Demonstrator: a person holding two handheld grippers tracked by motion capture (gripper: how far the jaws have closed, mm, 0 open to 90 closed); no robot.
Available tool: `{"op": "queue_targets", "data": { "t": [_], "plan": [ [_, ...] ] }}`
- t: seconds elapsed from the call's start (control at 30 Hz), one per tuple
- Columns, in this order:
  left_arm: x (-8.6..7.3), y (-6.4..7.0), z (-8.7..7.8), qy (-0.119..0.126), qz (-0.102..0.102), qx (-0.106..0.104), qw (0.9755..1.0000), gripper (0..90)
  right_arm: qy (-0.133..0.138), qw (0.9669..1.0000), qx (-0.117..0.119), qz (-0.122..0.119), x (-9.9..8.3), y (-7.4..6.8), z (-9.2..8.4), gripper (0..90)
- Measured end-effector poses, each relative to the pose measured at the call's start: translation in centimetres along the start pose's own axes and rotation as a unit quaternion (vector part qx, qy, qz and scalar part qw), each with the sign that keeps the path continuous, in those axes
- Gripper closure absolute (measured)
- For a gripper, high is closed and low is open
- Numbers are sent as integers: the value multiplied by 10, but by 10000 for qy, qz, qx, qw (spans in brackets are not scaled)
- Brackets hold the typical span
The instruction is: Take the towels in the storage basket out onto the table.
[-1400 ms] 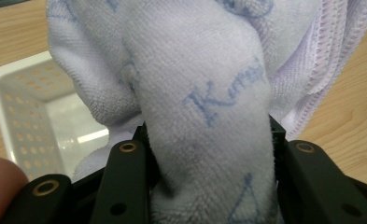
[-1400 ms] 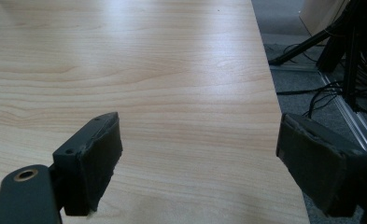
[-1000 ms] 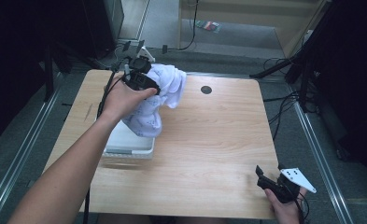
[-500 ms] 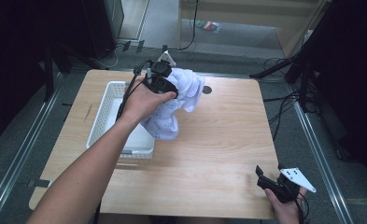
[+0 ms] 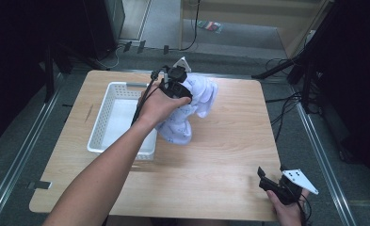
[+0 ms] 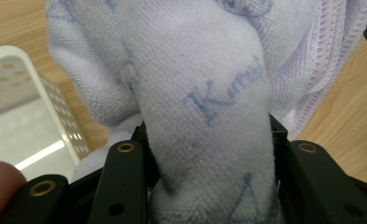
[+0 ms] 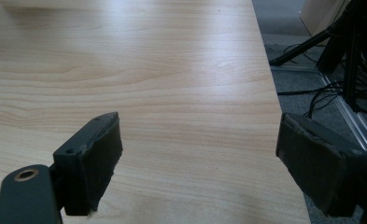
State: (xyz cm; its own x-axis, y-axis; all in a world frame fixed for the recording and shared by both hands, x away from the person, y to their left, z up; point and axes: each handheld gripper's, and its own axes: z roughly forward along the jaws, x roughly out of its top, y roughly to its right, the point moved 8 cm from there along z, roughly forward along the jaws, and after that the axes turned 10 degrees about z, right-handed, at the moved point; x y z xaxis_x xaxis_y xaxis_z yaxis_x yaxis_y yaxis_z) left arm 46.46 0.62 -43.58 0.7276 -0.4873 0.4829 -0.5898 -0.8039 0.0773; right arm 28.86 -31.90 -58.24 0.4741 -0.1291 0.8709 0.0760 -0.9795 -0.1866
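Note:
A pale lilac towel (image 5: pixel 192 108) with blue print hangs bunched from my left gripper (image 5: pixel 181 89), lifted over the middle of the wooden table just right of the white basket (image 5: pixel 108 110). In the left gripper view the towel (image 6: pixel 209 107) fills the gap between the two black jaws, which are shut on a thick fold of it. My right gripper (image 5: pixel 267 181) rests low at the table's near right corner. Its jaws stand wide open over bare wood (image 7: pixel 200 158), with nothing between the pads (image 7: pixel 95 158).
The white perforated basket sits on the left half of the table (image 5: pixel 229 155) and its corner (image 6: pixel 27 93) appears beside the towel. Cables and dark stands (image 5: pixel 314 70) crowd the floor beyond the table's right edge, which runs close to the right gripper.
My left gripper has carried the towel rightward and slightly down, from above the basket to over the table's middle. The basket is now uncovered. The right gripper has stayed put.

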Motion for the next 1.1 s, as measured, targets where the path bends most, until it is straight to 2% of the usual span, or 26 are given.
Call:
{"op": "queue_targets", "data": {
  "t": [0.3, 0.7, 0.77, 0.9, 0.93, 1.0, 1.1],
  "plan": [
    [6, 17, 18, -46, 20, -150, 9999, 581, 26, 10000, 66, -4, 0, -2, -1, 147],
    [6, 27, 44, -82, 5, -311, 9995, 575, -8, 10000, 44, -19, 0, -1, 0, 148],
    [4, 29, 54, -69, -74, -376, 9992, 574, -1, 10000, 42, -14, 0, -1, 0, 148],
    [-1, 32, 66, -153, -41, -402, 9991, 571, -1, 10000, 40, -14, 0, -2, 0, 148],
    [-3, 35, 73, -161, -76, -511, 9985, 568, 8, 10000, 40, -15, 0, -2, 0, 149],
    [-5, 35, 77, -156, -73, -516, 9985, 567, 8, 10000, 40, -20, 0, -2, 0, 148],
    [-13, 37, 93, -228, -123, -457, 9986, 565, 17, 10000, 50, -12, 0, -1, 0, 148]
  ]
}}
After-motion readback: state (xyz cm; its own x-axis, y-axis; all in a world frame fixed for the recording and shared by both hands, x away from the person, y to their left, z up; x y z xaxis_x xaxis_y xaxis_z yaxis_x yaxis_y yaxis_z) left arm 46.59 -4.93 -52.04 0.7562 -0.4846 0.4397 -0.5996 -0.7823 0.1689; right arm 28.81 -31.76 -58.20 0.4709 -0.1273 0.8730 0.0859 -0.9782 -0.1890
